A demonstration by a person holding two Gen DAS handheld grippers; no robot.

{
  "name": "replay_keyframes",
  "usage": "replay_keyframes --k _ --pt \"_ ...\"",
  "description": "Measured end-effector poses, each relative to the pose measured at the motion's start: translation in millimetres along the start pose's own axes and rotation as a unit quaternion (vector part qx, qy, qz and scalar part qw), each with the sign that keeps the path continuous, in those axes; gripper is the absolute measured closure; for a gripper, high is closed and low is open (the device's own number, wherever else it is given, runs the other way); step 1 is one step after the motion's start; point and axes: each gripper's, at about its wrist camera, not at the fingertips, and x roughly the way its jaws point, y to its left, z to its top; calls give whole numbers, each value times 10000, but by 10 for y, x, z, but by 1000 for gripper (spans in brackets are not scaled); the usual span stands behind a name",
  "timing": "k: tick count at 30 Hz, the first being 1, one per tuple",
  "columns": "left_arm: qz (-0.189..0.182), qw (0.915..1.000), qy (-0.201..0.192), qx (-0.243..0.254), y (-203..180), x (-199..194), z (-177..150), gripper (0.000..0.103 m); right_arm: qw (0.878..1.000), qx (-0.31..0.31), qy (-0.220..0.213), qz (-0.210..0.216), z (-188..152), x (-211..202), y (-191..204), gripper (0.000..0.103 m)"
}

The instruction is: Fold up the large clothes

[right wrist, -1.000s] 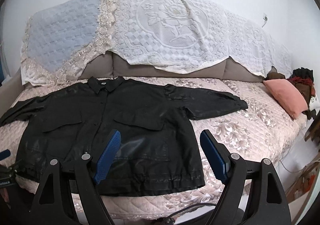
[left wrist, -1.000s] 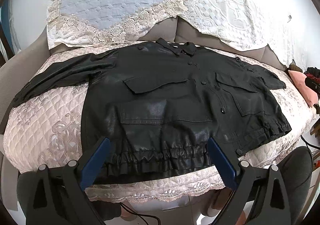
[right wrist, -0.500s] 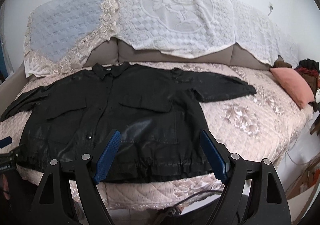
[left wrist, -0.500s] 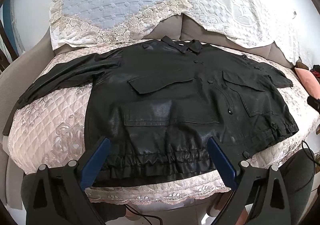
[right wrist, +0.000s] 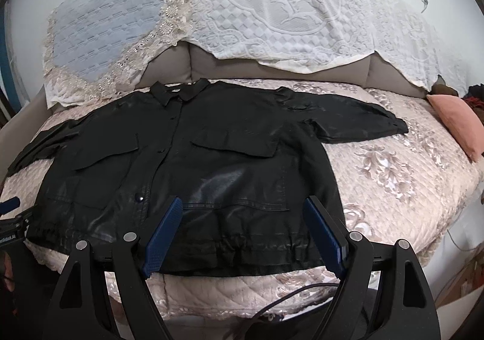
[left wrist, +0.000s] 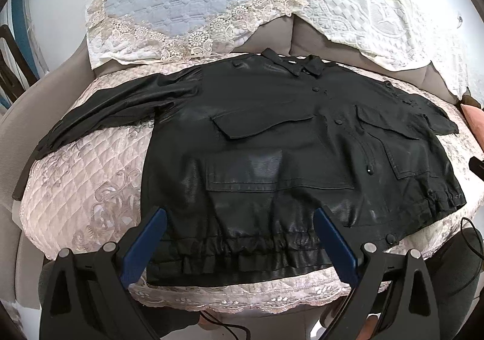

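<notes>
A black shiny jacket [left wrist: 272,140] lies flat and face up on the sofa seat, collar toward the backrest, gathered hem toward me, both sleeves spread sideways. My left gripper [left wrist: 239,219] hovers open over the hem at the jacket's left half, holding nothing. In the right wrist view the same jacket [right wrist: 211,158] fills the middle, and my right gripper [right wrist: 245,210] stands open above the hem of its right half, empty. The left sleeve [left wrist: 106,110] and right sleeve [right wrist: 357,116] lie stretched on the cover.
The sofa seat has a pink quilted cover [right wrist: 393,176] with a lace edge at the front. White and blue lace throws [right wrist: 272,13] drape the backrest. A pink cushion [right wrist: 456,119] sits far right. Cables [right wrist: 290,294] hang below the seat front.
Both grippers have moved closer to the jacket and a little higher, so it looks larger in both views. The jacket has not moved and both grippers stay open.
</notes>
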Motion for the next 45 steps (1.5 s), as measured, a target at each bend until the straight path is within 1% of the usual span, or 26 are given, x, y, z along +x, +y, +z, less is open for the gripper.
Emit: replay_keyframes --k 4,13,22,28,32,35,38,41,45 --pt "-18 9999 38 -119 64 41 18 5 9999 -31 69 101 22 53 22 21" --pt "84 9997 59 -242 174 122 63 5 9994 -147 224 228 38 146 110 21" --pt "108 9990 78 -436 354 210 116 5 9989 -270 309 237 96 220 204 21" --pt "211 9974 27 -683 603 256 176 5 9987 -349 284 255 142 236 282 21" --pt "352 9953 -42 -906 899 310 255 5 9980 -456 329 303 160 284 371 21" --pt "478 9913 -78 -1227 1243 390 345 5 9969 -583 375 367 195 350 465 21" --pt "705 9839 -99 -1640 1682 502 438 5 9955 -733 390 463 258 444 598 21" --pt "939 9748 -123 -2021 2132 631 530 5 9939 -859 399 568 331 544 754 21" --pt "1083 9581 -38 -2651 2730 885 603 5 9916 -1001 416 708 394 655 966 21"
